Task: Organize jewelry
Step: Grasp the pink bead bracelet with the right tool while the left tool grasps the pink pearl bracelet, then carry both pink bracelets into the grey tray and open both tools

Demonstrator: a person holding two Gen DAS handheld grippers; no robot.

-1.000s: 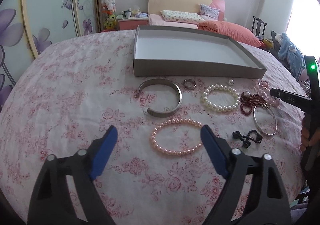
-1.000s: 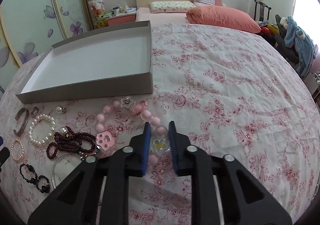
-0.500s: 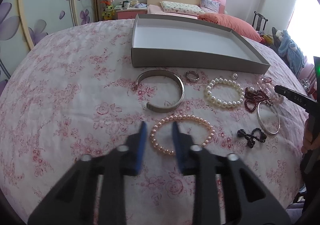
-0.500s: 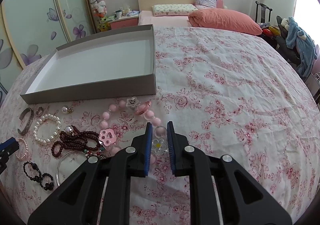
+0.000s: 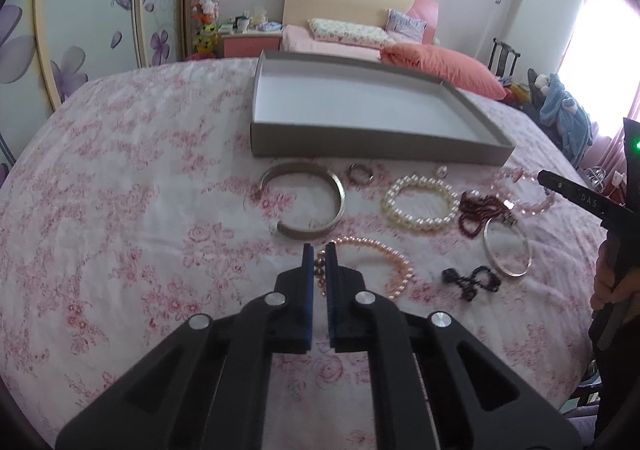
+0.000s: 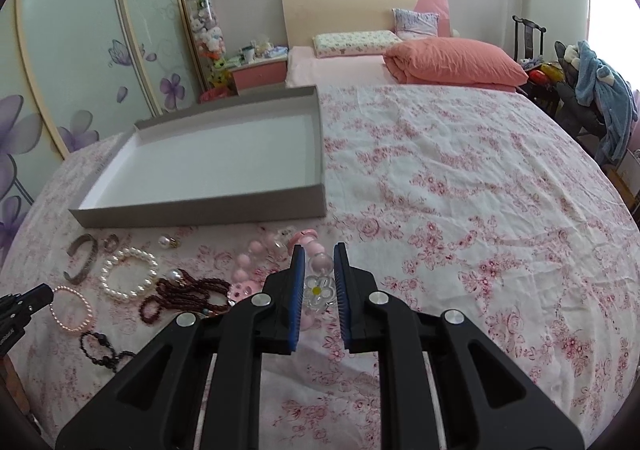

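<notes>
My left gripper (image 5: 319, 254) is closed on the near-left part of the pink pearl bracelet (image 5: 394, 260); a few beads sit between the blue pads, and the rest of the loop lies on the flowered bedspread (image 5: 120, 209) to the right of the fingers. My right gripper (image 6: 319, 254) is narrowed around the pink charm bracelet (image 6: 248, 262): a clear bead and the clear flower charm (image 6: 318, 292) with a yellow centre are between the two fingers. I cannot tell for sure if the pads really press them, as a small gap shows on each side.

Just right of the pink pearls, in the left camera, lies a small black beaded piece (image 5: 470, 280), and beside it a thin silver bangle (image 5: 506, 250). A little farther is the wide silver cuff (image 5: 304, 199), open on its left side, then the white pearl bracelet (image 5: 420, 203) and a heap of dark red beads (image 5: 482, 211) that touches the thin bangle. Behind these, near the box wall, I see a small silver ring (image 5: 359, 173) and a tiny pearl earring (image 5: 442, 170).

Beyond all the jewelry stands the grey cardboard box (image 5: 376, 147), shallow, with a white inside; nothing lies in it. All the pieces are on the bedspread in front of its near wall.

Far behind are a folded coral quilt (image 6: 452, 63), a flowered pillow (image 6: 354, 41), the headboard (image 6: 348, 5) and a pink nightstand (image 6: 260, 73). At the right there is a chair with blue clothing (image 6: 604, 97).
</notes>
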